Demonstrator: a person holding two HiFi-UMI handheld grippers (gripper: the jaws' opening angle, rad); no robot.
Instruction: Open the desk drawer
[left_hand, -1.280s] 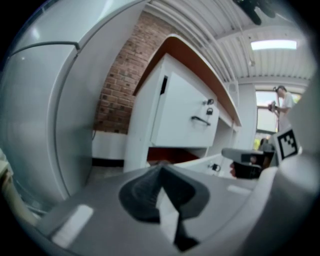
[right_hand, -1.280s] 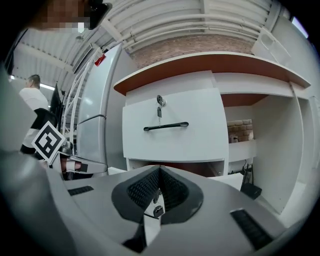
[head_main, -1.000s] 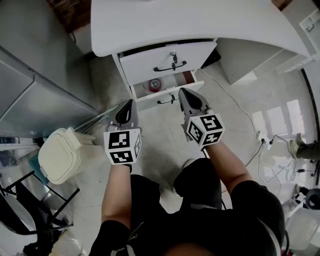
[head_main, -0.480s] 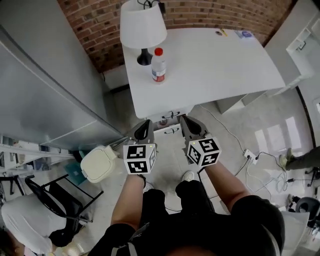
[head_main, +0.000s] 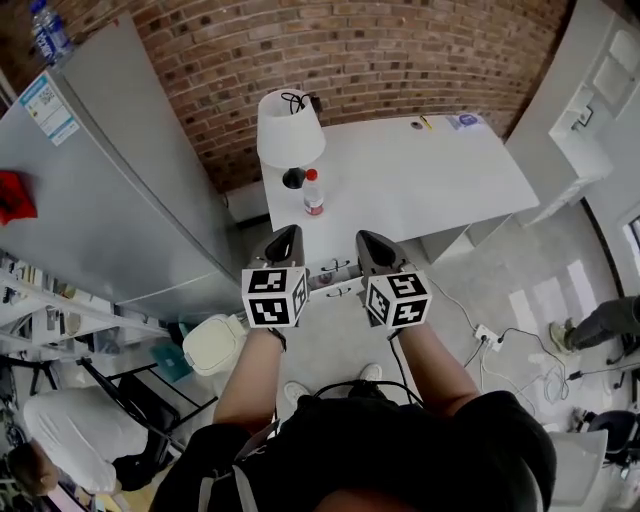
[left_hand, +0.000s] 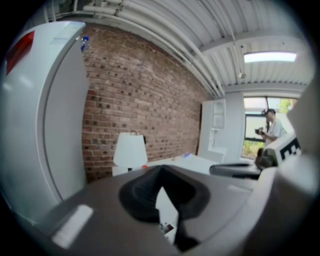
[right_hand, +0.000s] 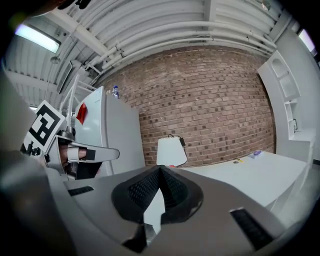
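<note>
- Since a second ago our view has drawn back and risen: the drawers, which then filled the middle of the head view with the lower one pulled out, are now small and sit just beyond the gripper tips. The whole desk has come into view.
- The left gripper hangs over the floor, near the desk's front edge. Its jaws are closed tip to tip and hold nothing.
- The right gripper hangs beside it, a little to the right. Its jaws are also pressed together and empty.
- The two drawer fronts, each with a dark handle, show under the desk's near left corner, between the two grippers. We cannot tell how far the lower one stands out.
- On the desk's far left stand a white lamp and a red-capped bottle, the bottle just nearer than the lamp.
- A brick wall runs behind the desk, and a grey cabinet stands to its left.
</note>
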